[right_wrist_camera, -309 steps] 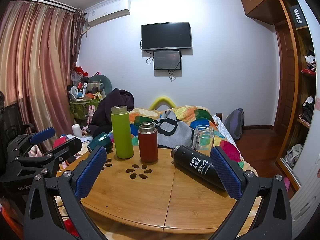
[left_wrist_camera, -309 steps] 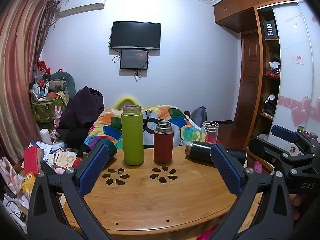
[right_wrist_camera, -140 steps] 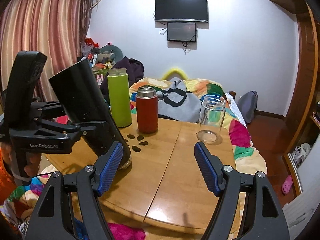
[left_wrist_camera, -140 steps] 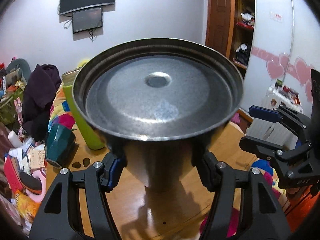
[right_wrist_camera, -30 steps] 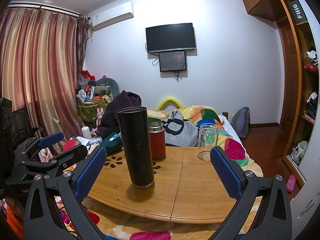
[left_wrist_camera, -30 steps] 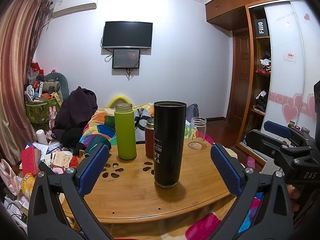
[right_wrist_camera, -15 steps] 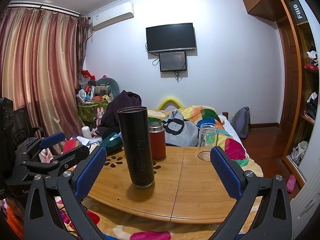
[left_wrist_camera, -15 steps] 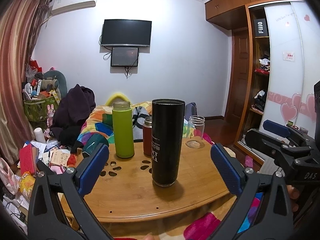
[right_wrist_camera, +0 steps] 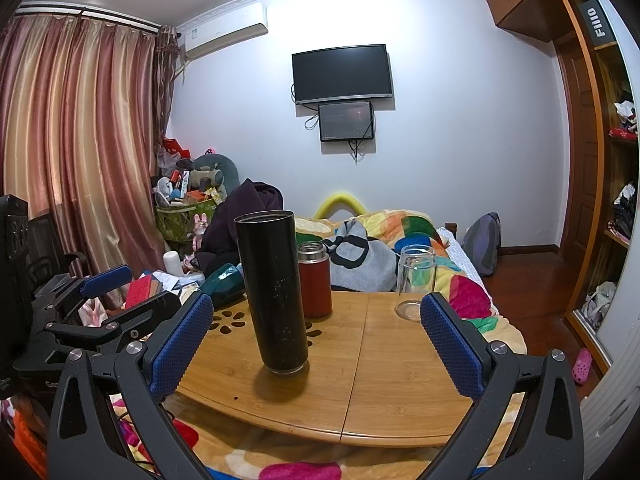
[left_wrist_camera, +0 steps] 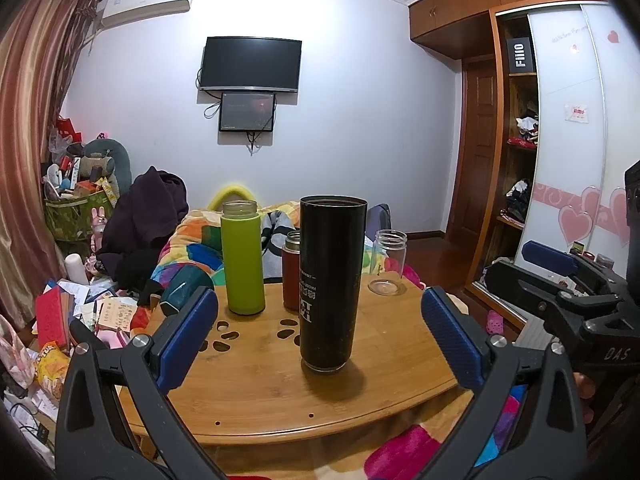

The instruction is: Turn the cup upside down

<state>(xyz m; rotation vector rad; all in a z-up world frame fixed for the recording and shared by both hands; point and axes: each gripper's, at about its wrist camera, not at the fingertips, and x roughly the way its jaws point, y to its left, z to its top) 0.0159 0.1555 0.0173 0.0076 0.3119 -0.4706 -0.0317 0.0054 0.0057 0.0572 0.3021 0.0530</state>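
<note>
A tall black cup (left_wrist_camera: 331,280) stands on end on the wooden table (left_wrist_camera: 260,392), its printed lettering upside down. It also shows in the right wrist view (right_wrist_camera: 274,294). My left gripper (left_wrist_camera: 318,338) is open and empty, pulled back at the table's near edge, with the cup between and beyond its fingers. My right gripper (right_wrist_camera: 316,344) is open and empty, near the table's front edge, with the cup ahead and slightly left. Neither gripper touches the cup.
A green bottle (left_wrist_camera: 242,258), a red flask (left_wrist_camera: 291,270) and a clear glass jar (left_wrist_camera: 387,262) stand behind the black cup. A dark green cup (left_wrist_camera: 182,290) lies at the table's left edge. A bed with a colourful quilt (right_wrist_camera: 400,240) is behind the table.
Nothing much has changed in the last second: the black cup stands still and both grippers stay open, drawn back. Earlier the cup lay on its side and my left gripper held it.
</note>
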